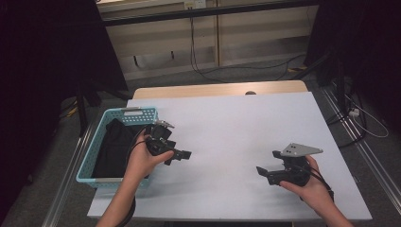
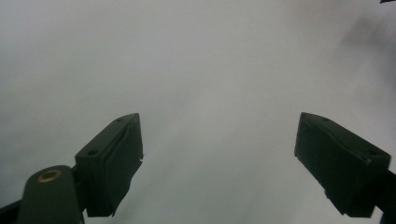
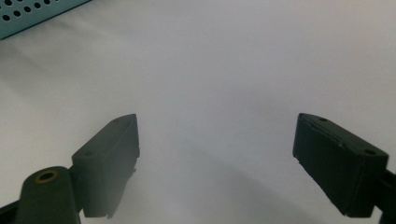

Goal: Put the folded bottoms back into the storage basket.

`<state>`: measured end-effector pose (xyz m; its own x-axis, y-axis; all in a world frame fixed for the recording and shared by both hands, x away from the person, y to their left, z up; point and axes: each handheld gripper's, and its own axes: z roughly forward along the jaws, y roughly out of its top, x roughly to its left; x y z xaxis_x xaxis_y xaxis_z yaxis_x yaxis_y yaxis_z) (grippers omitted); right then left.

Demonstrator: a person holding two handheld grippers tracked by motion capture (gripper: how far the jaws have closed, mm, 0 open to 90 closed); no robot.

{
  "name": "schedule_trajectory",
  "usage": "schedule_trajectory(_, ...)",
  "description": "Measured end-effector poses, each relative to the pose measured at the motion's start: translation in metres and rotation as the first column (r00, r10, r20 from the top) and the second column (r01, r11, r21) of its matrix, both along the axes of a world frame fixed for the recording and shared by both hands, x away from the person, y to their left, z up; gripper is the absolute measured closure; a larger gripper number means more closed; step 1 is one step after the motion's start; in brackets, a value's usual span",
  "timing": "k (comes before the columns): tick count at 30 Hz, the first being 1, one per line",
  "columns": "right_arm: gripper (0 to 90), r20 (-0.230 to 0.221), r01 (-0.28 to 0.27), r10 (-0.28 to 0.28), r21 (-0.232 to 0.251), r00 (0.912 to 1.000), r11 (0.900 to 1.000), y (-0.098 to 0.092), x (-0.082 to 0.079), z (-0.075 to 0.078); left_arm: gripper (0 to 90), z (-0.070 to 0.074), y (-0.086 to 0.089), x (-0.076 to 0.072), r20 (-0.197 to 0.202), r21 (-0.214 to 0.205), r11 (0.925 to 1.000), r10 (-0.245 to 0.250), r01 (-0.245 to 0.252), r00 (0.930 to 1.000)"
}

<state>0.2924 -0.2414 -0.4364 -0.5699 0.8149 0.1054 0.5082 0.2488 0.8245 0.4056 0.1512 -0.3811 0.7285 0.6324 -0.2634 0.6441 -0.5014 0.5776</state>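
Your left gripper (image 1: 182, 155) sits just off the basket's (image 1: 89, 158) right wall, near the table's (image 1: 236, 123) left edge, jaws pointing right across the white sheet. In the left gripper view (image 2: 219, 158) both jaws stand wide apart with nothing between them, just bare white surface below. So it's released, not grasping anything.

Your right gripper (image 1: 265, 165) is near the front right corner of the table, jaws pointing left toward the other one. The grey three-cornered plate on top of it is level. In the right gripper view (image 3: 217, 161) the jaws are also spread wide, empty gap, white table under them. Released too.

The basket is a light blue perforated one, resting at the table's left edge, overhanging it a bit on the left side. A corner of its perforated wall (image 3: 32, 16) shows at the top left of the right gripper view, well apart from those jaws. Inside it lies a black cloth (image 1: 113, 146), bunched against the floor and reaching up toward the far wall. Your left hand (image 1: 144, 161) is at the basket's right rim; can't tell whether the wrist touches it. Neither gripper touches the cloth.

The two grippers are well apart, with open white table between them. A cable (image 1: 135, 144) loops from the left gripper over the basket's right side.
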Motion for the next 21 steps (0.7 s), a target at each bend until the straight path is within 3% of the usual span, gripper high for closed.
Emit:
schedule_trajectory(7,13.9,-0.014,0.0,0.0,-0.001,0.9999,1.0,-0.002,-0.004,-0.004,14.7,-0.004,0.003,-0.011,0.008,-0.006,0.9998,-0.02,0.02,0.9998)
schedule_trajectory(21,12.8,-0.029,0.006,-0.006,-0.003,0.9996,1.0,-0.012,-0.016,-0.003,11.5,-0.02,0.009,-0.025,-0.012,-0.032,0.9987,-0.04,0.039,0.9991)
